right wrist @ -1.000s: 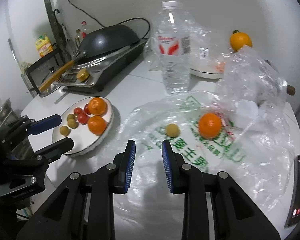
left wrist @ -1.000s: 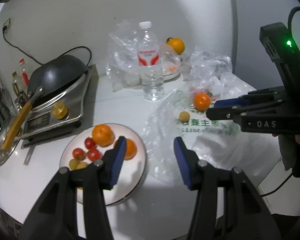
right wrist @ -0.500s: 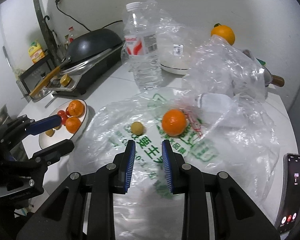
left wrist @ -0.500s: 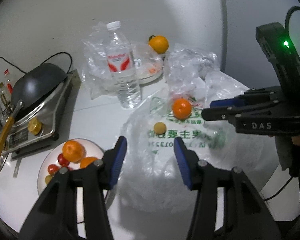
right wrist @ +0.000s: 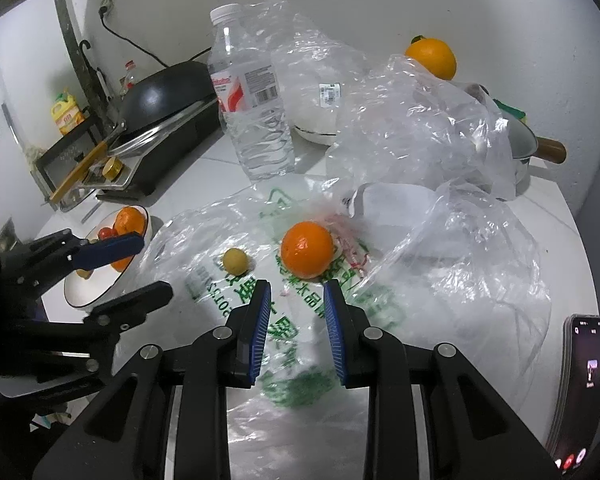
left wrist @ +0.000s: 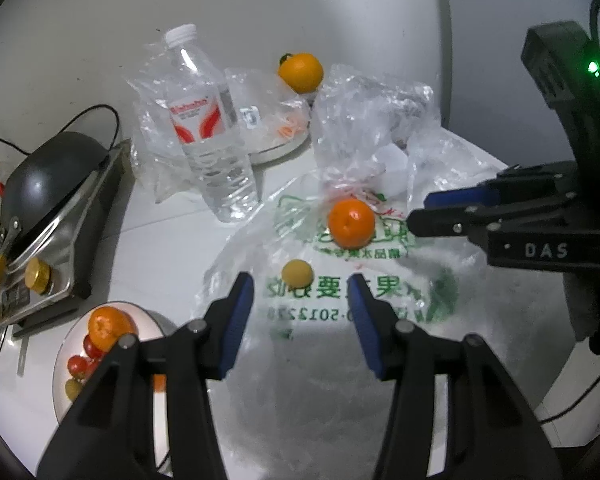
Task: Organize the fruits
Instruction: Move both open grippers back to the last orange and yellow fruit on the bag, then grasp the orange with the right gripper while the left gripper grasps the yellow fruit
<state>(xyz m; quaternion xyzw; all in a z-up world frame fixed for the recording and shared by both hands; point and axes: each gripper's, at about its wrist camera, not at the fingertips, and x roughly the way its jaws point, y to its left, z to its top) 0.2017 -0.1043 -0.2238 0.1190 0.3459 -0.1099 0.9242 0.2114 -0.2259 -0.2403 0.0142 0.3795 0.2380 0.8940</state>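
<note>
The left gripper (left wrist: 301, 290) hangs above the printed plastic bag (left wrist: 340, 308) with its blue-padded jaws spread wide and nothing between them; a small yellow fruit (left wrist: 297, 273) lies on the bag just ahead of the tips, roughly centred in the gap but not touched. Slightly farther ahead and to the right sits an orange (left wrist: 351, 223), also on the bag. The right gripper (right wrist: 296, 309) is over the same bag, jaws parted to a narrower gap and empty — the orange (right wrist: 307, 249) rests just beyond its fingertips, nearly in line with the opening, and the small yellow fruit (right wrist: 234, 261) lies ahead and to the left of them. From the left wrist view the right gripper (left wrist: 420, 212) reaches in from the right side, its tips close to the orange. Behind and left of the left gripper is a white plate (left wrist: 148, 322) holding oranges, red cherry tomatoes and a few yellowish small fruits. Farther ahead stands an upright water bottle (left wrist: 208, 136), with crumpled clear bags (left wrist: 372, 120) to its right and another orange (left wrist: 301, 72) at the back near the wall. A black wok (left wrist: 48, 176) on a stove lies far to the left — a phone (right wrist: 584, 384) sits at the right gripper's far right.
</note>
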